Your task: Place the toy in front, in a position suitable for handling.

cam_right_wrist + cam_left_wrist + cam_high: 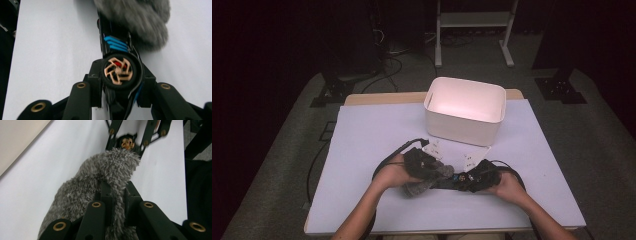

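Grey, shaggy fleece cover (105, 177) half-sheathes a black toy car (120, 72).

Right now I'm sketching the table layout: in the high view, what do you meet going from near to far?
Person's forearms → grey fuzzy cover held by the grippers → white bin → white stand frame on the floor.

shaggy grey fleece cover (100, 182), glossy black plastic toy car (120, 72), matt white bin (465, 111)

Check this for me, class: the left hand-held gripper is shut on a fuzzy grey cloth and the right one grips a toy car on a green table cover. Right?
Wrong colour: the table cover is pale lilac-white, as the high view shows. The left hand-held gripper is shut on the fuzzy grey cloth; the right hand-held gripper grips the toy car.
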Motion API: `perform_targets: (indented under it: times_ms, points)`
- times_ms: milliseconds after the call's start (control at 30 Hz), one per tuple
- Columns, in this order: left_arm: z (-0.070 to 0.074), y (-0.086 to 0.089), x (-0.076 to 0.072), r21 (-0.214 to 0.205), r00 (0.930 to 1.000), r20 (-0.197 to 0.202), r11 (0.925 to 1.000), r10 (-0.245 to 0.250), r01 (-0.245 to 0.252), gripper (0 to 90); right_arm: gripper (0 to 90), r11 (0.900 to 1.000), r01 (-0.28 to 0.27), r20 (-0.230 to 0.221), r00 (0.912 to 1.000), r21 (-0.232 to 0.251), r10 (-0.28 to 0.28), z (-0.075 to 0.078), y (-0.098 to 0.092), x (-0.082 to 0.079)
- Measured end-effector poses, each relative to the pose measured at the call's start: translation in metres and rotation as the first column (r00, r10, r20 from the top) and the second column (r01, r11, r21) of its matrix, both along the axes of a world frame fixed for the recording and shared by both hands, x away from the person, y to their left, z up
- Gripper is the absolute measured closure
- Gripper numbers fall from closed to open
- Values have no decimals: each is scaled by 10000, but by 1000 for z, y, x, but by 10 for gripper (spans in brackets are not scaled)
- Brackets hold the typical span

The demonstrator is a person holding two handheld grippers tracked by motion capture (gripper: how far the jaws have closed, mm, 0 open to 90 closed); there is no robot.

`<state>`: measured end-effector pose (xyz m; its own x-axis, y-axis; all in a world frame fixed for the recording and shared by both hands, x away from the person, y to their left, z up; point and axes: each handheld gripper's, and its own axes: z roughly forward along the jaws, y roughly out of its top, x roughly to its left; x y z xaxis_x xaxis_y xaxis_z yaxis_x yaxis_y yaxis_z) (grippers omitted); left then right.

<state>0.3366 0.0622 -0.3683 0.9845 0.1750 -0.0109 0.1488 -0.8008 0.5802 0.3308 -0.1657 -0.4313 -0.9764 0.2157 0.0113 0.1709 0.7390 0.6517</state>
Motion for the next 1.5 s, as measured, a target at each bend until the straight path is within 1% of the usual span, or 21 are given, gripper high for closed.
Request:
perform_targets:
  times_ms: [100, 133, 200, 267, 333, 400, 500, 567, 633, 800, 900, 967, 1067, 1200, 1233, 1267, 1300, 1333, 1400, 1433, 1500]
  points:
    - [1, 14, -1, 125, 9998, 58, 9997, 204, -204, 816, 637, 10000, 73, 8, 10000, -3, -73, 1, -3, 0]
    - [1, 21, -1, 95, 9994, 72, 9994, 330, -330, 815, 639, 10000, 85, -31, 10000, 19, -85, 1, -4, 0]
    - [1, 33, 1, 266, 9976, 144, 9974, 671, -675, 814, 639, 10000, 50, -7, 10000, 49, -50, 0, -5, 1]
    - [-1, 41, 2, 57, 9962, -49, 9962, 873, -873, 812, 638, 9999, 98, -53, 9999, 61, -98, 0, -5, 1]
    - [-3, 43, 2, -174, 9963, -209, 9964, 832, -835, 812, 638, 10000, 76, 3, 10000, 61, -76, 0, -5, 1]
    - [-3, 38, 1, -492, 9973, -341, 9966, 649, -665, 812, 638, 10000, 50, 39, 10000, 55, -51, 0, -5, 1]
    - [-2, 23, 1, -626, 9990, -338, 9975, 299, -320, 813, 637, 10000, 58, 78, 10000, 59, -58, 0, -5, 1]
    - [0, 11, 1, -551, 9996, -267, 9985, 37, -52, 813, 637, 9999, 145, 35, 9999, 75, -145, 0, -5, 0]
    - [1, 0, 1, -653, 9992, -326, 9976, -230, 208, 813, 637, 9998, 150, 61, 9999, 114, -151, -1, -5, -1]
    - [1, -35, 0, -482, 9955, -300, 9949, -899, 884, 812, 636, 9996, 191, 12, 9998, 218, -191, -2, -5, -1]
    - [-4, -46, 1, -428, 9941, -449, 9944, -986, 967, 812, 635, 9995, 229, -17, 9997, 239, -229, -2, -6, -1]
    - [-4, -46, 2, -409, 9944, -429, 9947, -962, 945, 812, 636, 9993, 239, -46, 9997, 280, -237, -2, -6, 0]
    - [-3, -38, 1, -216, 9964, -357, 9969, -764, 756, 812, 636, 9993, 232, -35, 9997, 286, -231, -2, -6, 0]
    - [-3, -14, 2, -333, 9989, -357, 9990, -316, 304, 809, 636, 9994, 198, 12, 9998, 272, -199, -3, -6, 0]
    - [-3, -4, 2, -410, 9995, -303, 9991, -103, 90, 808, 636, 9995, 190, 23, 9998, 271, -191, -3, -6, 0]
    - [-3, -4, 2, -410, 9995, -303, 9991, -103, 90, 808, 635, 9994, 199, 3, 9998, 283, -199, -3, -6, 0]
    - [-3, 14, 2, -614, 9990, -392, 9979, 197, -220, 809, 636, 9994, 193, 4, 9998, 292, -194, -3, -6, 0]
    - [-4, 22, 2, -680, 9986, -384, 9970, 356, -381, 808, 636, 9994, 198, -12, 9998, 286, -198, -3, -6, 0]
    - [-4, 28, 1, -668, 9982, -402, 9966, 455, -481, 807, 636, 9995, 180, 7, 9998, 274, -180, -3, -6, 1]
    - [-7, 44, 1, -751, 9952, -445, 9931, 867, -899, 806, 635, 9995, 175, 19, 9998, 262, -175, -3, -6, 1]
    - [-10, 53, 1, -754, 9928, -531, 9909, 1073, -1111, 803, 635, 9994, 200, -41, 9998, 273, -199, -3, -6, 1]
